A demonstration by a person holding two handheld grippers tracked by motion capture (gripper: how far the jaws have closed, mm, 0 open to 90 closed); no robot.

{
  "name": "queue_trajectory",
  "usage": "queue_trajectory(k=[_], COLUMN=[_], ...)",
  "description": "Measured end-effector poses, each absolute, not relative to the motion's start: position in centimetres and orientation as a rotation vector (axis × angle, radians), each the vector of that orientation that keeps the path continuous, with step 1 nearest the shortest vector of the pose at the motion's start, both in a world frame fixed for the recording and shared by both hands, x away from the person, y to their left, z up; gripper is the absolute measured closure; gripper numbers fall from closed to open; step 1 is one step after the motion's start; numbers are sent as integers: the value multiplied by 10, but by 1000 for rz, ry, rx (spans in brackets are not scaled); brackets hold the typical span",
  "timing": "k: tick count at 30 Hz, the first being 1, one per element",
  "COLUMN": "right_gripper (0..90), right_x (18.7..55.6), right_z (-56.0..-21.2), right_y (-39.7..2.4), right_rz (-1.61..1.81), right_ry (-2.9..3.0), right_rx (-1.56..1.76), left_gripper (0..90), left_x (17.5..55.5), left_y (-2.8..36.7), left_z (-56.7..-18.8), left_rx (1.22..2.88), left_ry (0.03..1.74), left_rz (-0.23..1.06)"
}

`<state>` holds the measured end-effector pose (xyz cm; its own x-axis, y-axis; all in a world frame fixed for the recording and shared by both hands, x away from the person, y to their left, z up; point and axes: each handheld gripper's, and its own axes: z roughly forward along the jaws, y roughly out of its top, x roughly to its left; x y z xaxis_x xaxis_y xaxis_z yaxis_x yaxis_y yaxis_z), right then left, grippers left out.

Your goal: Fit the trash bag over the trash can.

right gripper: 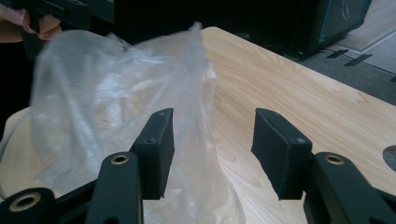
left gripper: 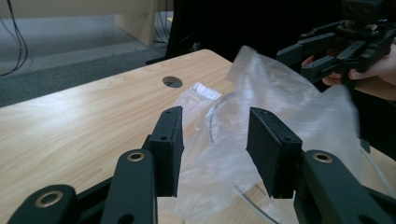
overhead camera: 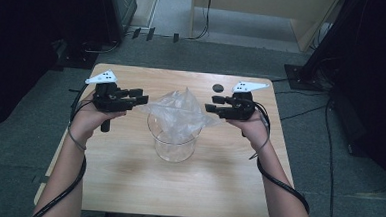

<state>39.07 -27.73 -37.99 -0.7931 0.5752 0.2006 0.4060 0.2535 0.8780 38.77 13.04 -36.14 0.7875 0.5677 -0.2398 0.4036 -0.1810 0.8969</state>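
A clear glass jar [overhead camera: 174,146] stands upright at the middle of the wooden table [overhead camera: 127,175]. A crumpled clear plastic bag [overhead camera: 178,112] sits in its mouth and billows above the rim. My left gripper [overhead camera: 142,96] hovers just left of the bag and my right gripper [overhead camera: 210,103] just right of it, both pointing inward. In the left gripper view the jaws [left gripper: 215,126] stand apart, with the bag [left gripper: 261,112] beyond them and the right gripper [left gripper: 299,60] farther off. In the right gripper view the jaws [right gripper: 212,123] are apart too, beside the bag [right gripper: 107,102], pressing on nothing.
A round dark hole [overhead camera: 217,87] marks the table's far right part. Cables [overhead camera: 277,180] trail from both grippers along the forearms. Beyond the table lie grey carpet, a black stand base [overhead camera: 303,76] at the right and light wooden furniture [overhead camera: 266,12] at the back.
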Motion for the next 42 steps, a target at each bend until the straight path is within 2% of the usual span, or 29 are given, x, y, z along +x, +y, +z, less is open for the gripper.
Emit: queue_trajectory(k=[11, 26, 35, 42], right_gripper=[501, 494, 488, 487], right_x=[386, 379, 374, 375], right_z=[-374, -371, -367, -366], right_y=[-275, -272, -269, -266], right_rz=[1574, 1562, 1566, 1658], right_ry=[2393, 2457, 2479, 2450], right_rx=[927, 912, 884, 915], left_gripper=[520, 468, 457, 471], left_x=[378, 371, 370, 372], left_y=[126, 103, 91, 91], left_z=[-345, -346, -351, -347], left_rx=[1814, 1890, 1936, 1898], left_ry=[692, 624, 599, 619], left_rz=[165, 126, 111, 129])
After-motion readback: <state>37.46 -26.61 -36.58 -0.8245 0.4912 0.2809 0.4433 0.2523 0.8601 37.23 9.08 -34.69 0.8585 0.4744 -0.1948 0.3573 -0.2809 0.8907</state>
